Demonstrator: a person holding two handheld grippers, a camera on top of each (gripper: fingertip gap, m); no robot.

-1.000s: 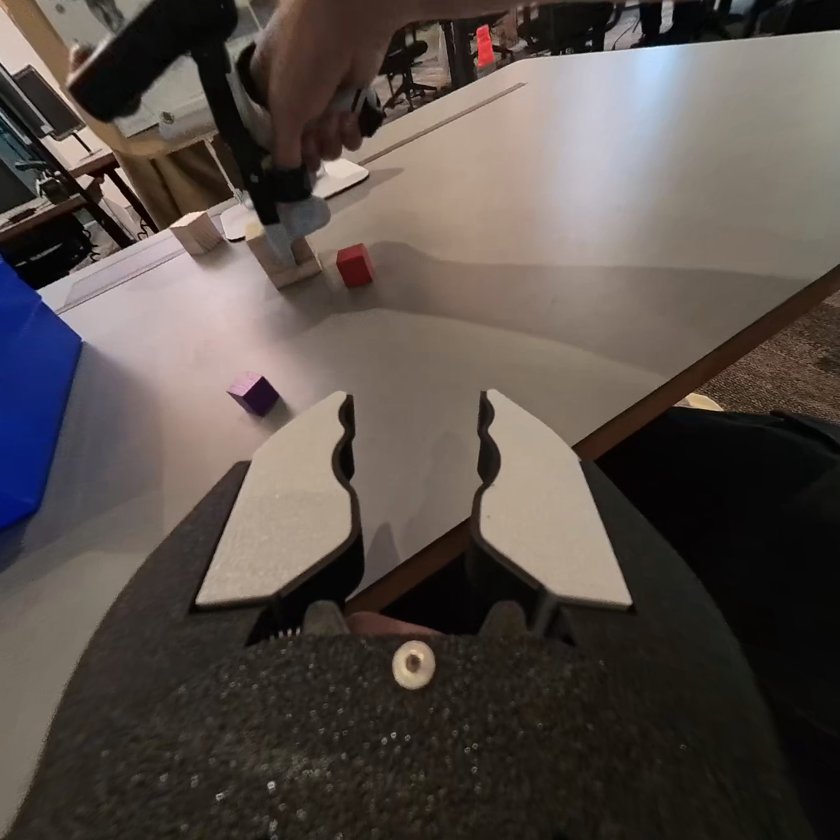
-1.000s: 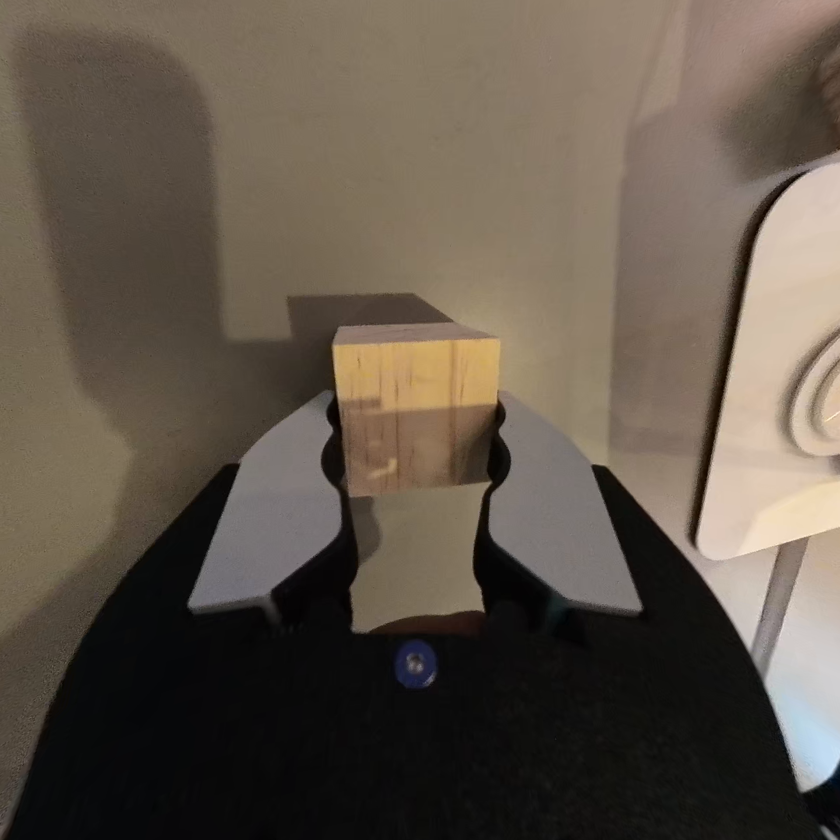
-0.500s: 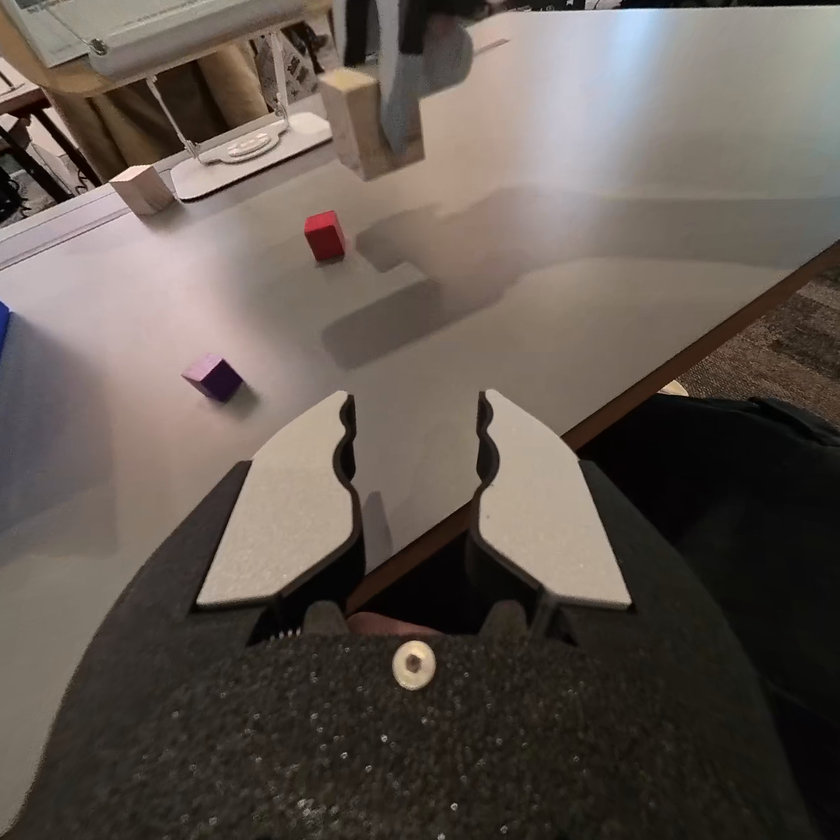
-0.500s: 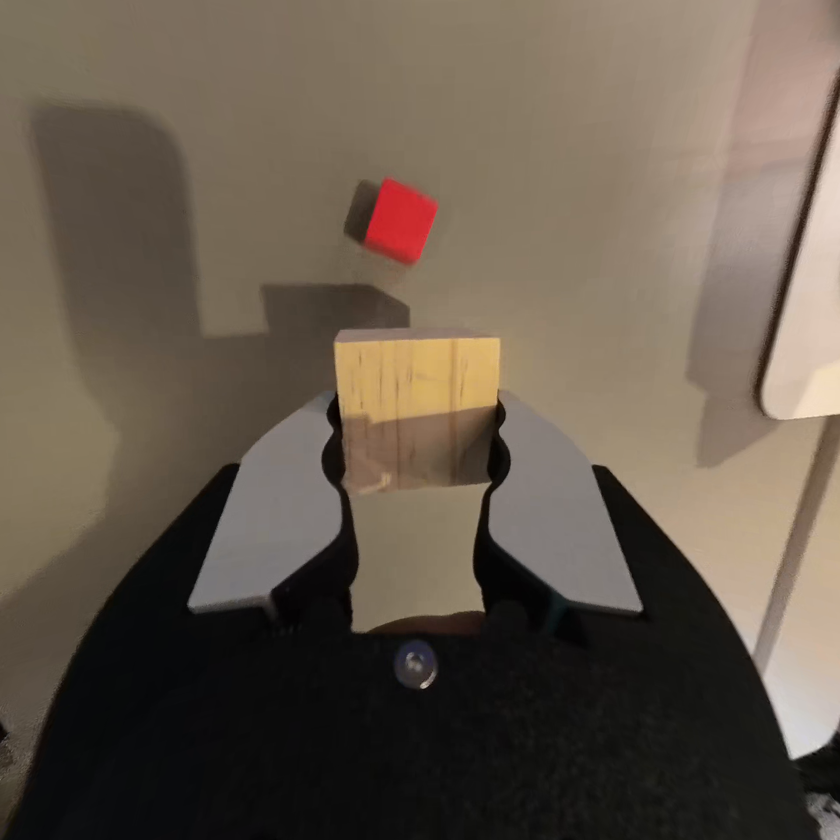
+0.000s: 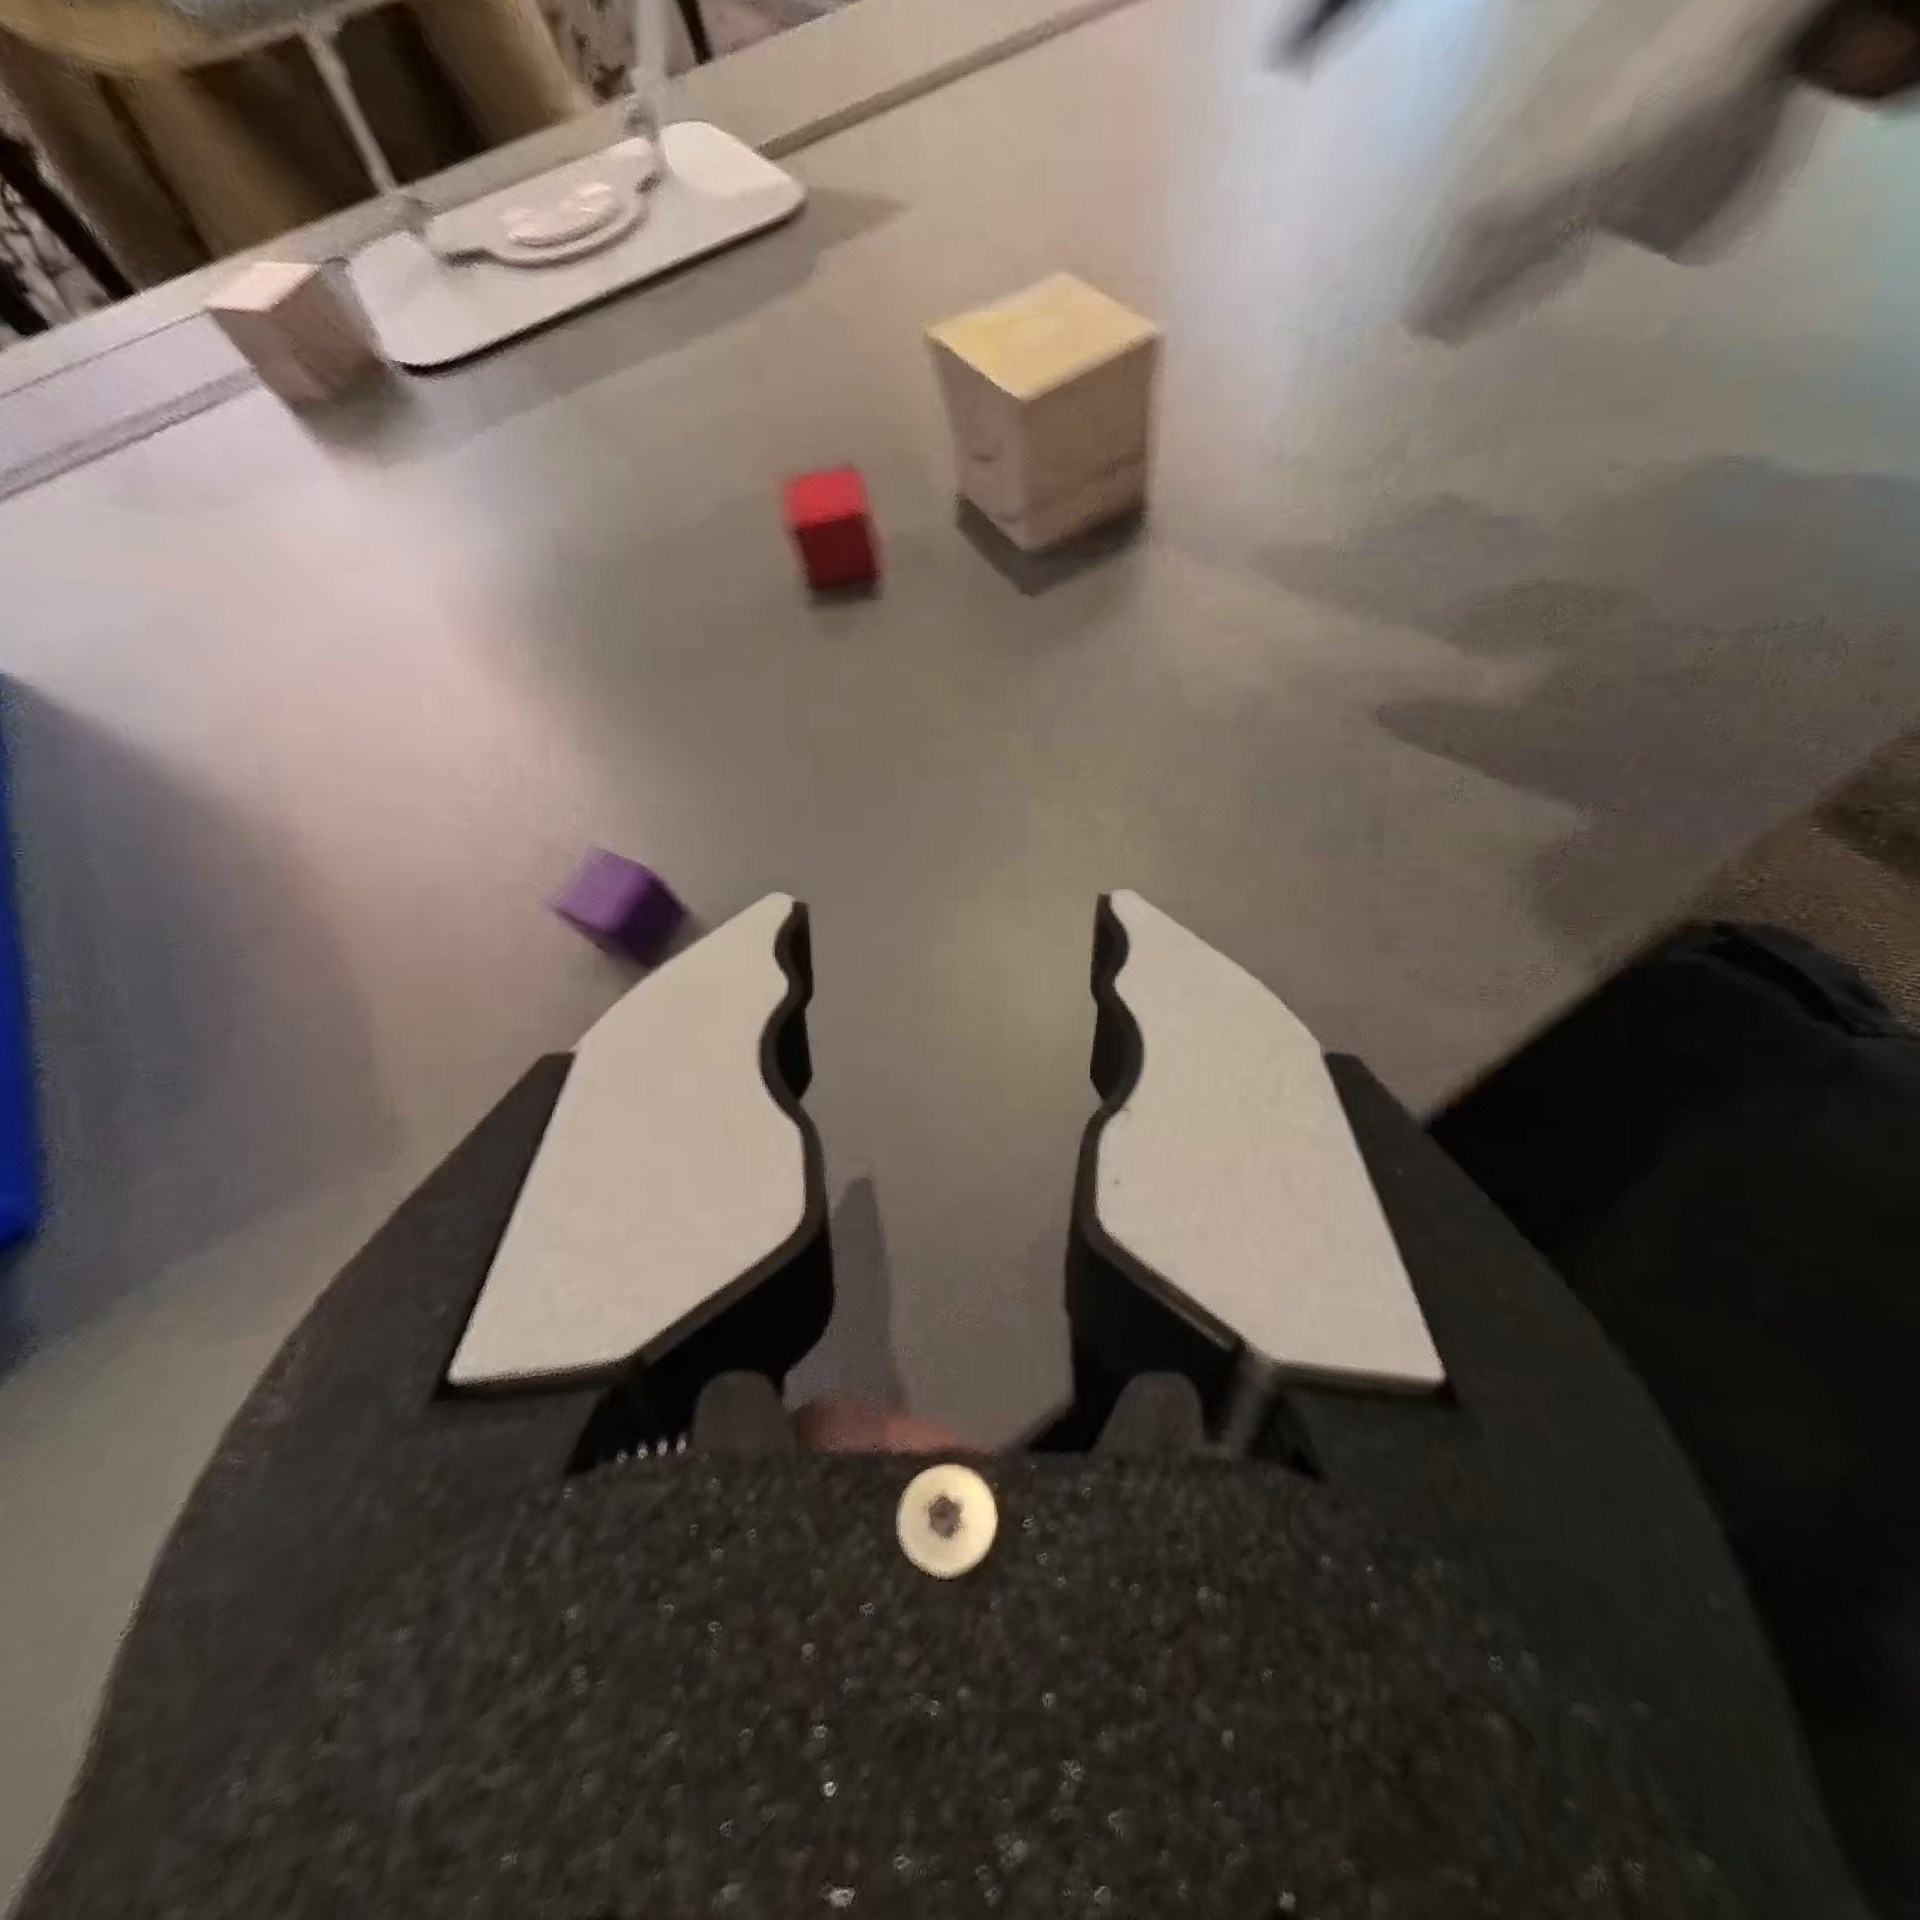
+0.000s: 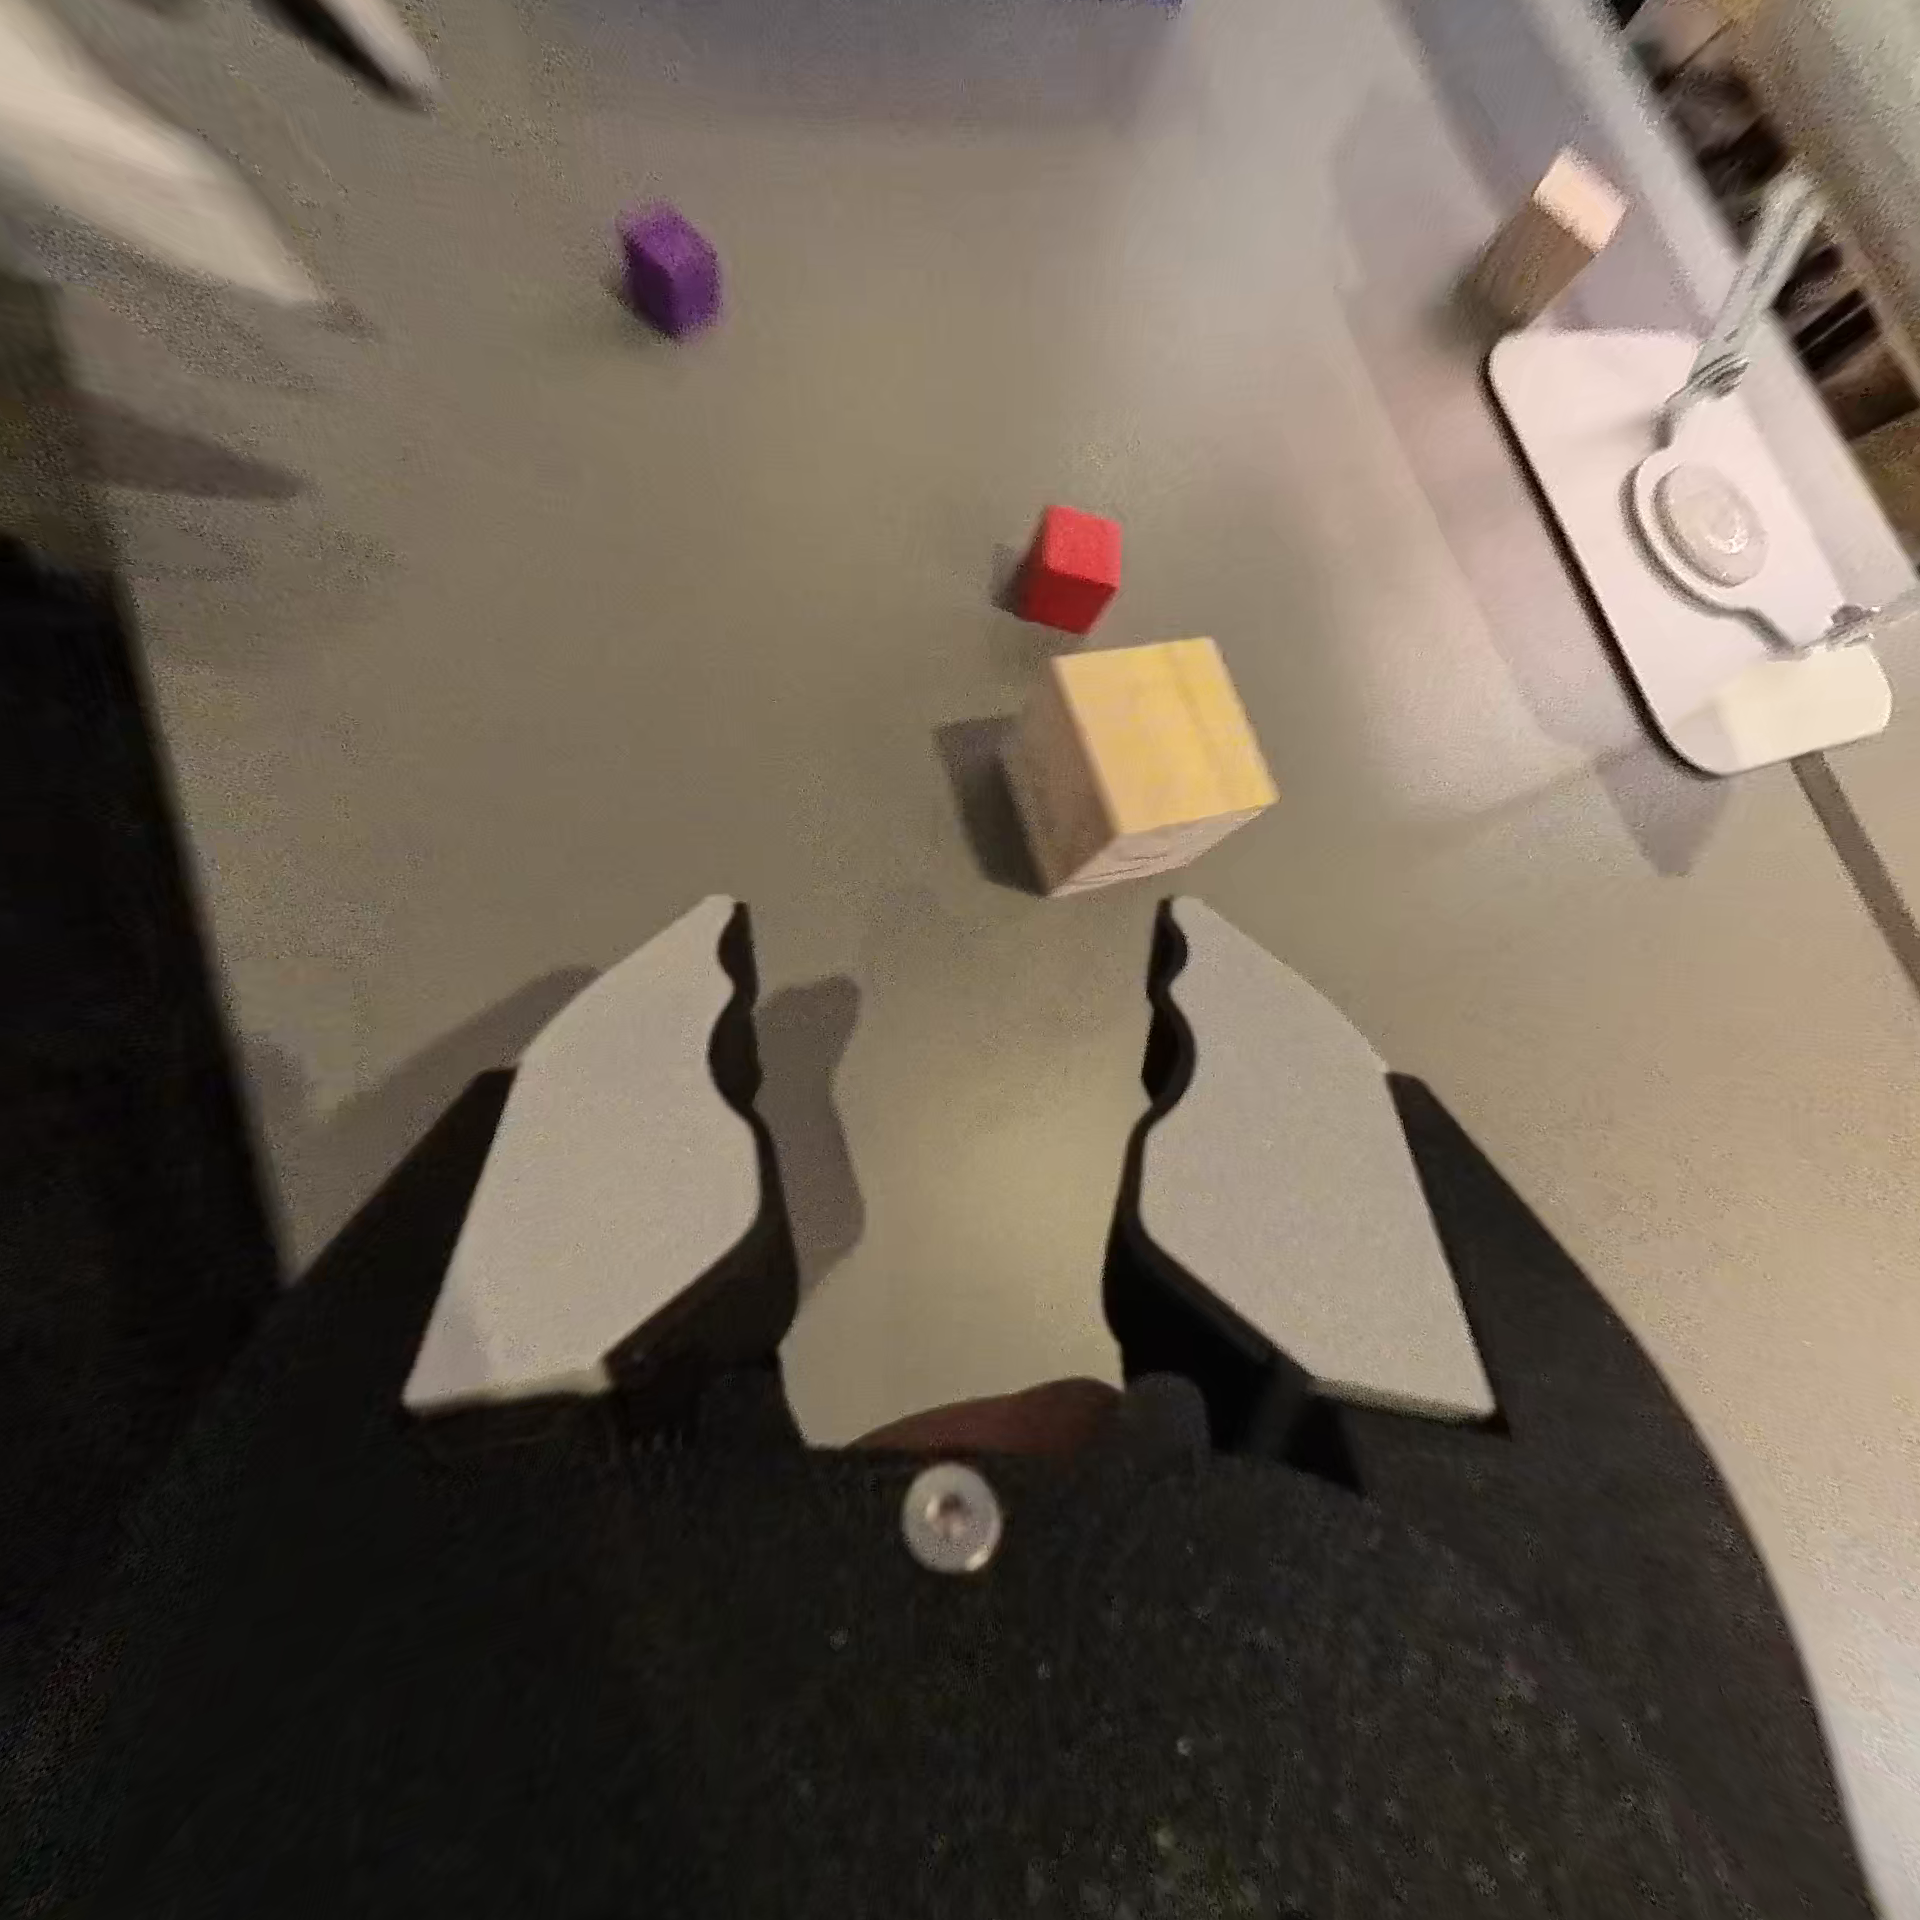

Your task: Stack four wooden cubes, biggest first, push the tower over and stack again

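The biggest wooden cube (image 5: 1044, 410) stands alone on the grey table (image 5: 1039, 790), with a small red cube (image 5: 831, 525) just left of it. It also shows in the right wrist view (image 6: 1138, 764), next to the red cube (image 6: 1070, 566). A smaller purple cube (image 5: 618, 914) lies near my left gripper (image 5: 945, 925), which is open and empty. A second plain wooden cube (image 5: 296, 327) sits at the far left by the table's back edge. My right gripper (image 6: 951, 925) is open and empty, above and short of the big cube. The purple cube (image 6: 670, 268) lies farther off.
A white stand base (image 5: 582, 223) with a thin pole sits at the back of the table, also in the right wrist view (image 6: 1683, 551). A blue box (image 5: 16, 987) is at the left edge. The table's front edge (image 5: 1662, 914) runs close on the right. My left gripper is the nearer one to the smaller purple cube (image 5: 618, 914): about 8 cm, against 25 cm. It turns up in the right wrist view (image 6: 646, 257) as well.
My right gripper set the big wooden cube down right of the red cube, opened, and pulled back. My left gripper moved forward over the table.
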